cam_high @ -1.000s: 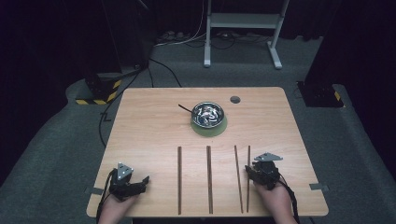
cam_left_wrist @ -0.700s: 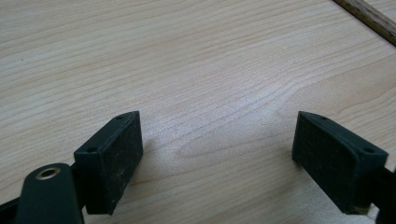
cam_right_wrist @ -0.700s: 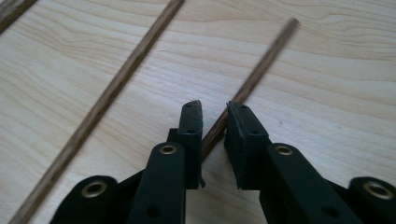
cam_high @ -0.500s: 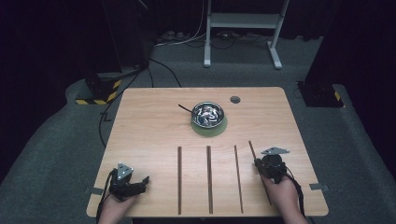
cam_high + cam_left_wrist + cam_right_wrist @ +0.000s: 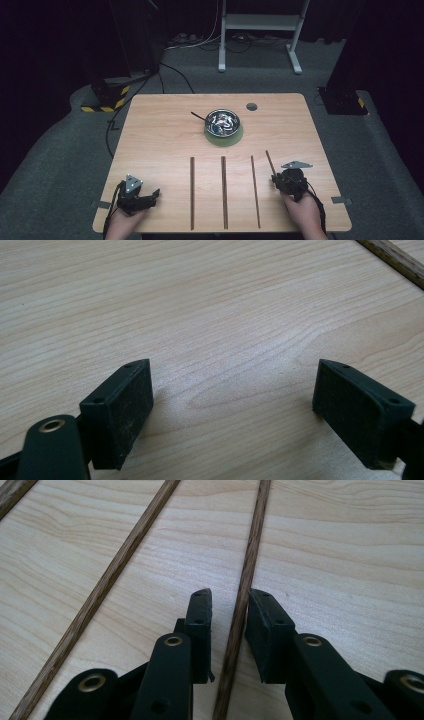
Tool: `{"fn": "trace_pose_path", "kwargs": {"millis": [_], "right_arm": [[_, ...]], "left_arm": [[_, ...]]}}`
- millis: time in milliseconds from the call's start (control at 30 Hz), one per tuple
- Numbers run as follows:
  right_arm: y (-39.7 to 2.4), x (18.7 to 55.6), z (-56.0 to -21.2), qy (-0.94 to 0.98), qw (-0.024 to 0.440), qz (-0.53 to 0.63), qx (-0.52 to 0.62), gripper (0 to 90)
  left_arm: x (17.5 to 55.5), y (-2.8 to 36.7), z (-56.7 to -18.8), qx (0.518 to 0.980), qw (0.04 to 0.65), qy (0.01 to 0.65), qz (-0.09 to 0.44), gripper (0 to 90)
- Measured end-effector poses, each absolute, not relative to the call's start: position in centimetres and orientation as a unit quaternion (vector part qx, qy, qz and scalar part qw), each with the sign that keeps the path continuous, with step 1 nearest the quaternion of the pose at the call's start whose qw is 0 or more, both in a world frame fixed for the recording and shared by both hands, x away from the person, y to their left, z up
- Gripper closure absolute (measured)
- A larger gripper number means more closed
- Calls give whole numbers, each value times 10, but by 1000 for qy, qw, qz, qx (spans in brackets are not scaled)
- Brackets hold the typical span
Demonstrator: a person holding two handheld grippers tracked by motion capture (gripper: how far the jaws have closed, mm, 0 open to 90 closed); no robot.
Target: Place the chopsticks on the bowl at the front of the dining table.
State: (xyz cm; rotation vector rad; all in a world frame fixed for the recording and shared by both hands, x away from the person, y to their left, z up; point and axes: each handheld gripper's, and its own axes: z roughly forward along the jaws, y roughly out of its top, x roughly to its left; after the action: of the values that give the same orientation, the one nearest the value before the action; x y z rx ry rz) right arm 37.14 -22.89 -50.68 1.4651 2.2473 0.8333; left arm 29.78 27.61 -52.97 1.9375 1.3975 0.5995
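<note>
Where the right gripper sits at the near right of the table, its jaws stand narrowly apart on either side of the rightmost stick, a thin dark wooden rod that runs tilted away toward the far left from between them. In the right gripper view the stick passes through the gap with a sliver of daylight on each side, so the pads look closed in around it but not yet pinching (I would not call it held). Three more sticks lie parallel to its left, well apart from each other, and a steel bowl on a green mat stands farther off near the table's middle.

My judgement is that the stick will be light and stiff, hard and fairly smooth, so it may roll or slip between the pads. Being long, it would droop or swing if taken by an end. A hold nearer its middle would balance it better than the present near-end position. It lies flat on the wood, so the pads must come right down to the surface to catch it.

Over at the near left, the left gripper rests with jaws spread wide on bare table and grasps nothing.
</note>
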Motion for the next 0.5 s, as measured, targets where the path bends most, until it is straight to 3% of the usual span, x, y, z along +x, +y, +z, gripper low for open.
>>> {"fn": "trace_pose_path", "kwargs": {"millis": [500], "right_arm": [[-225, 374, -506, 792, 186, 274, 513, 819]], "left_arm": [[297, 276, -530, 742, 334, 534, 229, 164]]}}
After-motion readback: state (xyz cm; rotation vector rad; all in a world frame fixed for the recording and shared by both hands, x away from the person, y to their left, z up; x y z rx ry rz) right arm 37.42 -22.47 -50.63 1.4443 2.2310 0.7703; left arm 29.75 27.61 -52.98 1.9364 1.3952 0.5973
